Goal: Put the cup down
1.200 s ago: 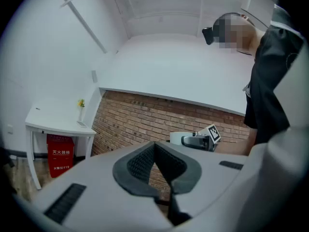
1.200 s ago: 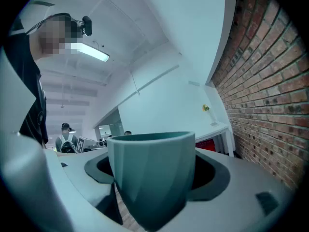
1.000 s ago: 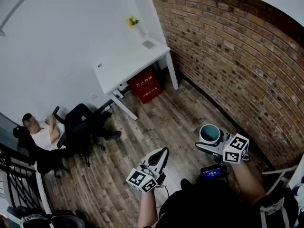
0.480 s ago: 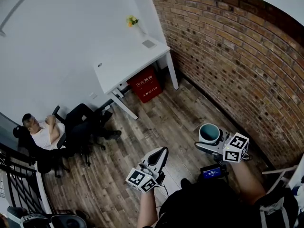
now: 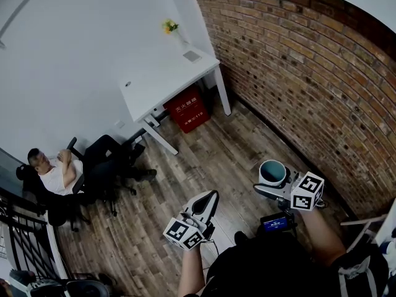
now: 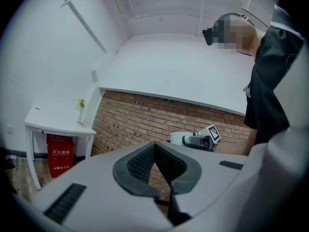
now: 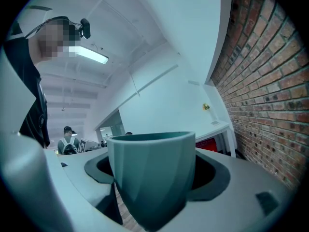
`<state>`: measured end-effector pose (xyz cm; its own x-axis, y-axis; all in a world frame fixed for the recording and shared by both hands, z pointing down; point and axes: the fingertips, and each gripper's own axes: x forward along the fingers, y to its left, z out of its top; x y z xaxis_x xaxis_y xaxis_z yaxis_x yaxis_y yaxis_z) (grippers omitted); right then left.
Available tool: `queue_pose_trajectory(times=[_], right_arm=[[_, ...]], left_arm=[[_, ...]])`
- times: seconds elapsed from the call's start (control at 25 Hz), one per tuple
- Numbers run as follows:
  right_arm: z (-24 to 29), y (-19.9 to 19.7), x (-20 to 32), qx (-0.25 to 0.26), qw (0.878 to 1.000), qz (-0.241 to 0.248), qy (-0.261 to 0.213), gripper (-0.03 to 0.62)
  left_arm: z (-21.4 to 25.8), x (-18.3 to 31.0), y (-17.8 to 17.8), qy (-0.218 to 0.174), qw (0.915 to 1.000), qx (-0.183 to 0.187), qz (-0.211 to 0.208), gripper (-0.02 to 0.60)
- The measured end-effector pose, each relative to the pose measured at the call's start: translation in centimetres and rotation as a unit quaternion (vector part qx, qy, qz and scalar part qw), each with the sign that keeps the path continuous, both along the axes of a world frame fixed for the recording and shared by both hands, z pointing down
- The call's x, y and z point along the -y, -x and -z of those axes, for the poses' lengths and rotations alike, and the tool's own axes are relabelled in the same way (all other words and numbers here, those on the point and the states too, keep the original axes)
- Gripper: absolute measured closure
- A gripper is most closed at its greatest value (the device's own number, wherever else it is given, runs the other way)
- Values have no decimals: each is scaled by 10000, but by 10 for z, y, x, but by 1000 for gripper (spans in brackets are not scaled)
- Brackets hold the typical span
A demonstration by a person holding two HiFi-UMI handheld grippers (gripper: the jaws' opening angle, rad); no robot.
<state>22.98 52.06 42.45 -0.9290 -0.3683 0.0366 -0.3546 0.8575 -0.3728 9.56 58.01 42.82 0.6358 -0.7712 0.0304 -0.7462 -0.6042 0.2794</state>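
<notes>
A teal cup (image 5: 273, 172) is held upright in the air over the wooden floor, low on the right of the head view, with my right gripper (image 5: 275, 184) shut on it. In the right gripper view the cup (image 7: 152, 173) fills the space between the two jaws of that gripper (image 7: 154, 187). My left gripper (image 5: 207, 202) hangs lower and to the left, shut with nothing in it. Its fingertips (image 6: 154, 146) meet in the left gripper view, and beyond them show the cup (image 6: 181, 138) and the right gripper (image 6: 199, 141).
A white table (image 5: 167, 82) stands against the far wall beside a brick wall (image 5: 309, 73). It carries a small vase of yellow flowers (image 5: 172, 28), and a red box (image 5: 189, 110) sits under it. A person (image 5: 55, 175) lounges in a black chair at the left.
</notes>
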Motion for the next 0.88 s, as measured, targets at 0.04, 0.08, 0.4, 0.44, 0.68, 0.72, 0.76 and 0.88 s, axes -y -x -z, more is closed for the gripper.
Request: queue_pose_trajectory(times=[0.04,0.08,0.4,0.44,0.68,0.72,0.76,0.88], right_arm=[[0,-1,0,-2,10000,0,4,177],[-1,-2,1,0,10000,2,7,177],[-4,-11,8,30,10000,12,47,177],[-5,-13,11,39,10000,11,52,177],[-14,-31,32,76,9999,22,104,177],[-16,-33,35,71,9999,29,122,177],[-19,-34,38,60,9999,38,145,177],[-27,-38,49,30,9998,53,211,177]], left_arm=[[0,1,-1,2,10000,4,-2,574],[0,1,-2,4,10000,9,-2,574],[-1,11,-11,21,10000,58,-17,574],[-1,14,-13,29,10000,68,-16,574],[-5,33,-23,76,9998,160,85,574],[-6,36,-23,84,9998,157,126,574],[-8,38,-22,99,9997,148,172,574],[-16,49,-17,171,9993,125,305,574]])
